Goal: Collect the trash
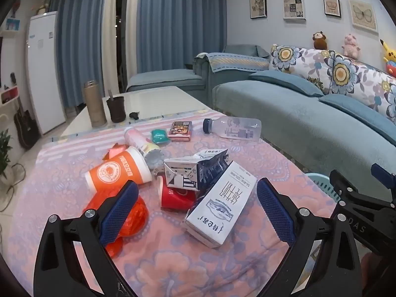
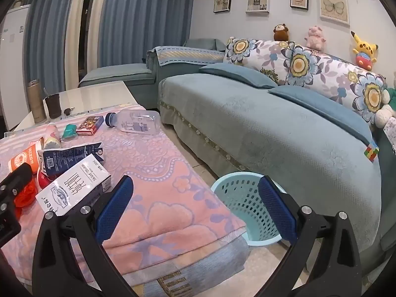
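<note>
Trash heaped on a pink and lilac floral blanket [image 1: 173,259] spread over a low table. Nearest the left gripper [image 1: 196,212]: a white milk carton [image 1: 220,204] lying flat, black print and a blue emblem on its face, one end leaning on a dented navy and white carton [image 1: 195,170]. Beneath that, a red paper cup [image 1: 177,196] on its side. To the left, an orange paper cup [image 1: 118,172] with a white rim, tipped over, and crumpled red cellophane [image 1: 138,212] partly hidden behind the left finger. Farther back: a pink and cream tube-shaped cup [image 1: 141,142] on its side, a teal wad [image 1: 159,136], a small printed box [image 1: 180,130], and a clear plastic bottle [image 1: 234,128] with a dark blue cap lying close to the blanket's far right edge.

Left gripper spread wide, nothing between its blue pads, hovering above the near cartons. Right gripper [image 2: 196,212] likewise wide open and empty, poised over the blanket's right edge.

Light blue perforated basket [image 2: 237,195] on the floor, just beside the table's corner and close against the teal sofa [image 2: 272,128]. Narrow strip of floor between table and sofa. Bare blanket surface to the right of the heap, open up to the edge. Beyond the blanket, uncovered white tabletop [image 1: 153,99] with a bronze thermos [image 1: 94,104] and a dark cup [image 1: 116,110].
</note>
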Motion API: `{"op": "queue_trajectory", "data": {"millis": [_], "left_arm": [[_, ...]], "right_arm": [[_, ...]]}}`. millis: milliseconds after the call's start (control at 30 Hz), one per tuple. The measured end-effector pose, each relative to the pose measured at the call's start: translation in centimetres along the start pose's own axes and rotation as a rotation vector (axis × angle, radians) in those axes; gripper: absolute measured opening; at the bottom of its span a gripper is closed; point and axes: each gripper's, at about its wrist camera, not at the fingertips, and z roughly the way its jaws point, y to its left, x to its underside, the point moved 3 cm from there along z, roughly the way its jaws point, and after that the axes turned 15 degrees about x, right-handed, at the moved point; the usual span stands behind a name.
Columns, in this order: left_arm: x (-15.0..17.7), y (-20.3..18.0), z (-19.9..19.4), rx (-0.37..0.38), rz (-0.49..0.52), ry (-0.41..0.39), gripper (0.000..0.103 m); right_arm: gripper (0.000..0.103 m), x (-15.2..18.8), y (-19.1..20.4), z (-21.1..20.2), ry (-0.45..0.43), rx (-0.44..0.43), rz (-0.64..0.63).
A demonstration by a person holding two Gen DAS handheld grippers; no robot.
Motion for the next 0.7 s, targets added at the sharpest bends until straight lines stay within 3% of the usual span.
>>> {"op": "queue_trajectory", "data": {"millis": [67, 133, 333, 700], "left_arm": [[-0.1, 0.0, 0.3, 0.005, 0.010, 0.006, 0.093], [-0.1, -0.6, -1.7, 0.026, 0.027, -0.065, 0.092], [-0.7, -0.6, -1.9, 0.027, 0.035, -0.035, 0.092], [-1.3, 0.1, -2.5, 0.034, 0.014, -0.058, 0.092]], "right_arm": [[0.096, 0.0, 0.1, -0.1, -0.007, 0.000, 0.000], [0.096, -0.1, 0.3, -0.4, -0.023, 0.001, -0.003], [0.096, 0.0, 0.1, -0.4, -0.011, -0.008, 0.015], [0.096, -0.2, 0.3, -0.5, -0.005, -0.021, 0.001]]}}
